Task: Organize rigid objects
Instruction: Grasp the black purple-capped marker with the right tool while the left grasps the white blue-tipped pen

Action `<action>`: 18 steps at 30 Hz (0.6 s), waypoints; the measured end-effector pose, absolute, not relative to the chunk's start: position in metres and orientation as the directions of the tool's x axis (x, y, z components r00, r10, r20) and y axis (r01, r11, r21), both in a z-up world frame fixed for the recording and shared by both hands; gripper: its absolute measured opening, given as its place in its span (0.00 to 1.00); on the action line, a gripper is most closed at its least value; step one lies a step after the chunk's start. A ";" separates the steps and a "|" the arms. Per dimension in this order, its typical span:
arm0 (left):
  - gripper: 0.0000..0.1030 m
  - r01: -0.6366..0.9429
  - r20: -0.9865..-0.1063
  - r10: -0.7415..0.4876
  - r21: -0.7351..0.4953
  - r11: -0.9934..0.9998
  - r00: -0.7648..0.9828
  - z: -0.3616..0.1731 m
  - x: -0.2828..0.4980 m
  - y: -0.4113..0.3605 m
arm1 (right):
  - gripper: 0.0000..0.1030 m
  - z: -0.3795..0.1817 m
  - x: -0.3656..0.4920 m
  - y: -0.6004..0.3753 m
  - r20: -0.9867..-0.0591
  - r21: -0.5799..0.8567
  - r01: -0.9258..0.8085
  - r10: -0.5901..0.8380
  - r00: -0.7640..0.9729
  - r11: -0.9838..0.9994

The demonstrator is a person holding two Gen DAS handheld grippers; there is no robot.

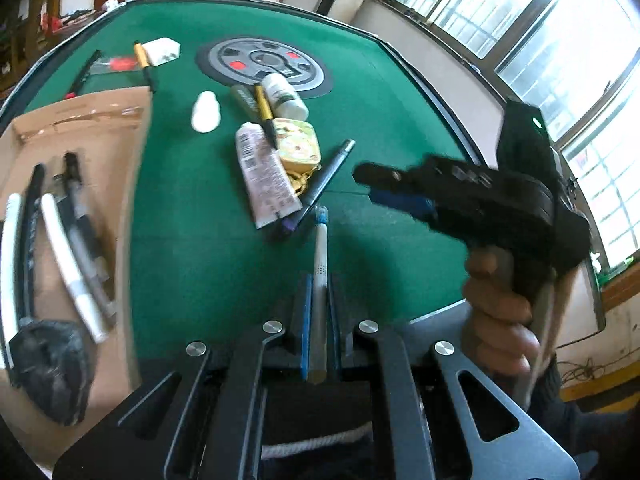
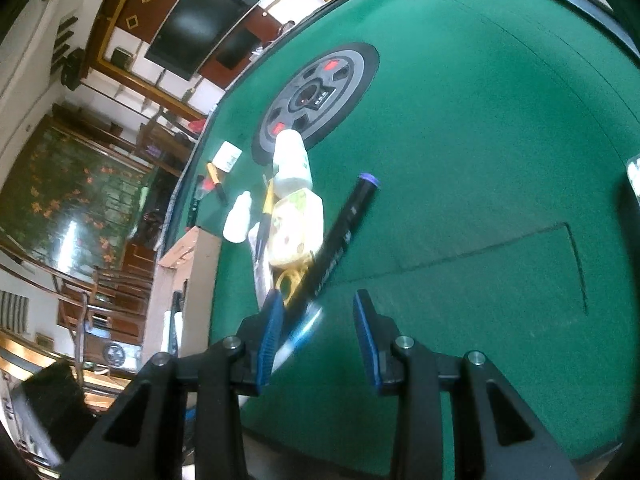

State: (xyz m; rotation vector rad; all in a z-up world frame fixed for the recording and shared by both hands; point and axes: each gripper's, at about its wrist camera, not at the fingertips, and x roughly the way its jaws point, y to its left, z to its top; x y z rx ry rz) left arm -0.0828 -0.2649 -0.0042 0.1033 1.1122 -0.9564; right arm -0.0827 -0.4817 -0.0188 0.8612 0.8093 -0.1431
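Jaws of left gripper (image 1: pixel 319 280) clamp silver pen (image 1: pixel 320 264), axis pointing forward.

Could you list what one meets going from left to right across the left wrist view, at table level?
Cardboard box with pens, white bottle, barcoded tube, yellow case, dark pen, right gripper.

The cardboard box (image 1: pixel 80 128) is blurred and cut off at the left edge.
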 end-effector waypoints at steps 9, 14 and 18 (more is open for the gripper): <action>0.07 0.717 -0.812 -0.572 -0.331 0.613 0.114 -0.009 -0.091 -0.252 | 0.30 -0.024 -0.035 -0.459 -0.821 0.423 0.527 0.066 0.566 0.737; 0.06 0.737 -0.815 -0.570 -0.321 0.595 0.106 -0.009 -0.096 -0.252 | 0.23 -0.021 -0.030 -0.448 -0.861 0.308 0.571 -0.033 0.508 0.761; 0.07 0.758 -0.826 -0.556 -0.301 0.579 0.096 -0.009 -0.102 -0.253 | 0.19 -0.022 -0.034 -0.461 -0.861 0.333 0.589 -0.018 0.509 0.736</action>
